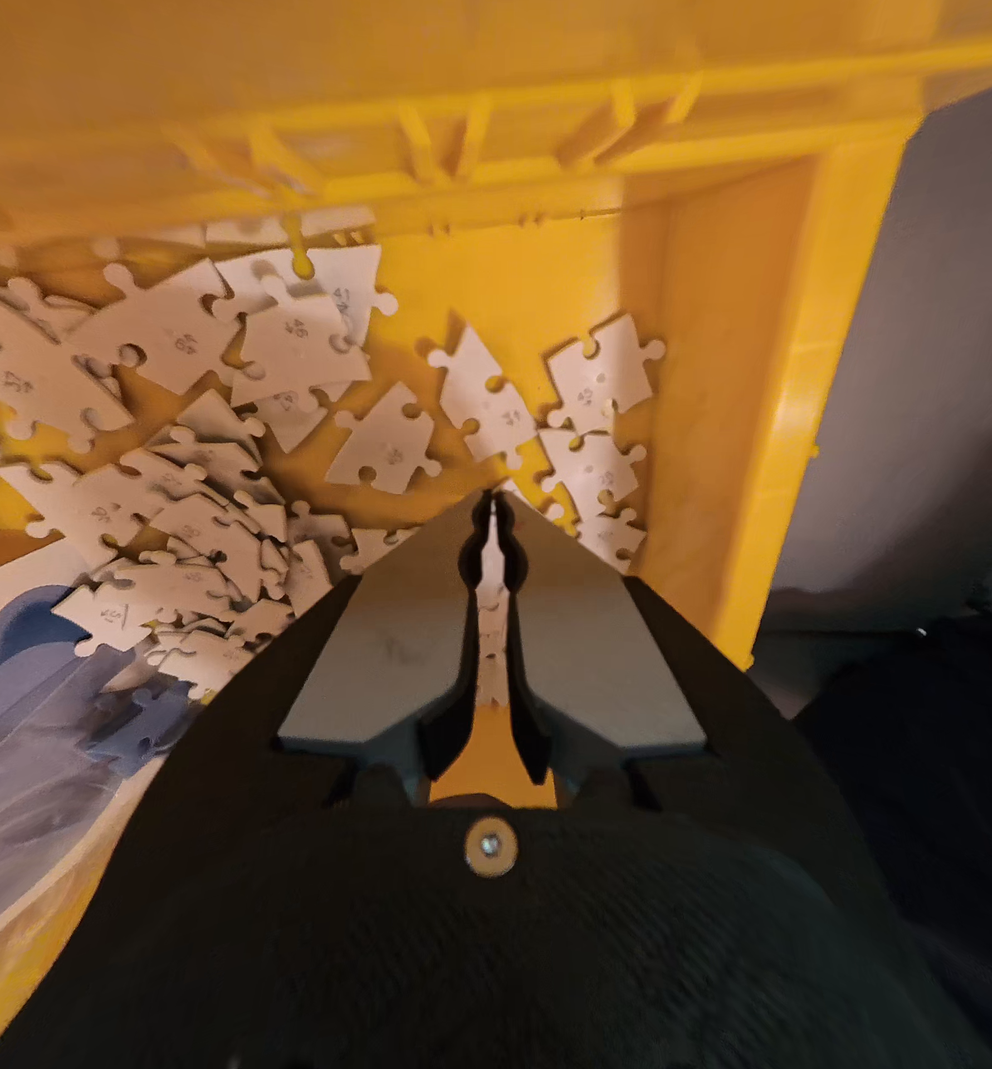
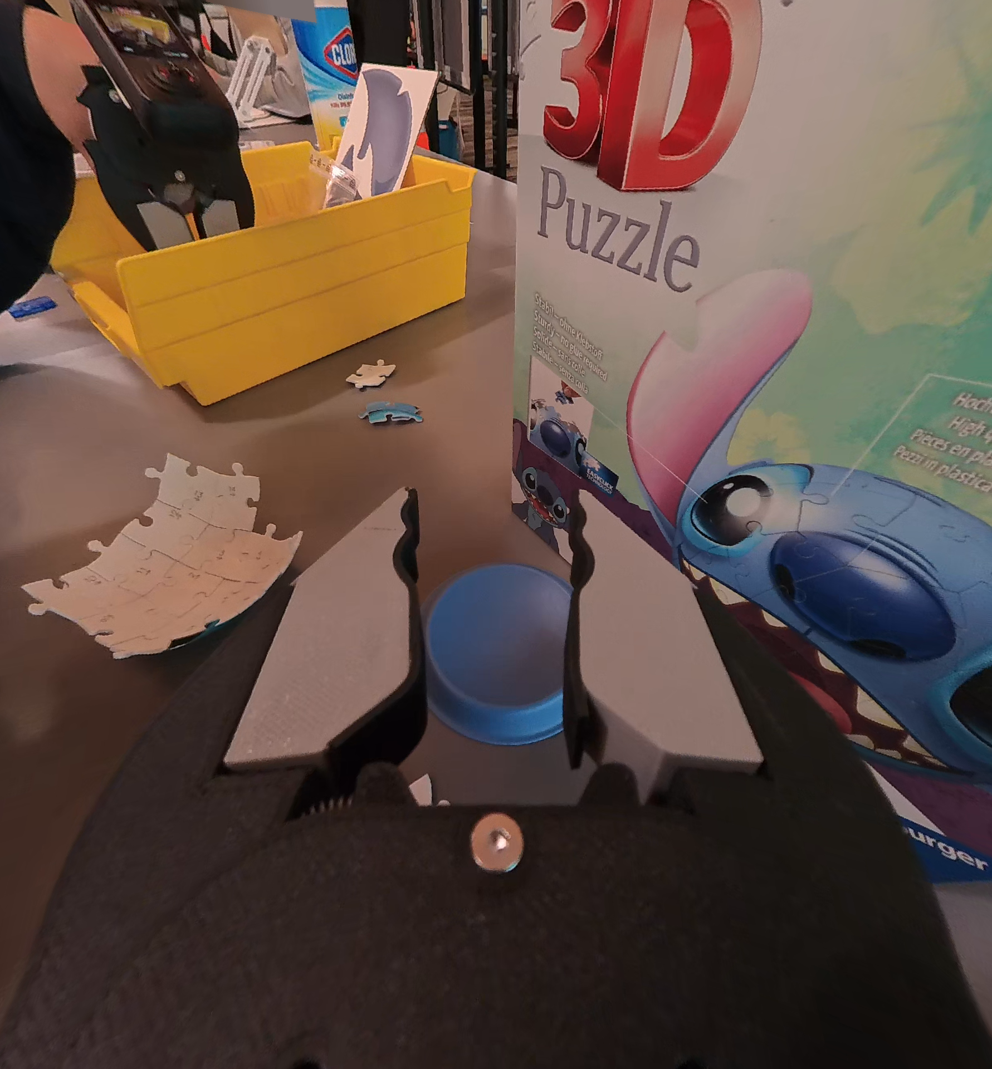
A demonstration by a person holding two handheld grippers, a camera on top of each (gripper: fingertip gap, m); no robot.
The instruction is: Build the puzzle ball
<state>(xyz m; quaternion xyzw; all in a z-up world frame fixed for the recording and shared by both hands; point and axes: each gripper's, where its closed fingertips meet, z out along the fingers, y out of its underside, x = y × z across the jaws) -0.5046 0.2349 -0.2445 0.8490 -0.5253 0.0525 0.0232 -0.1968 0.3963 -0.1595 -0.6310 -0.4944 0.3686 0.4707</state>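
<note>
Left wrist view: left gripper [image 1: 492, 497] clenched, whether gripping pale numbered pieces [image 1: 285, 370] in yellow bin [image 1: 713, 405] unclear. Right gripper [image 2: 496, 509] released over blue ring [image 2: 496, 648]; printed box [image 2: 771, 405] right; curved assembled section [image 2: 163, 561] left.

A grey tabletop [image 2: 134, 463] filled the foreground under warm indoor light. Beyond its far edge stood dark upright frames [image 2: 482, 87] and a white stand [image 2: 256, 69], with patterned floor [image 2: 470, 124] glimpsed between the frames.

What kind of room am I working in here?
Likely a lab or office workspace, not a home: a plain grey table, a yellow parts bin for the pieces, a wipes canister and dark racks behind.
</note>
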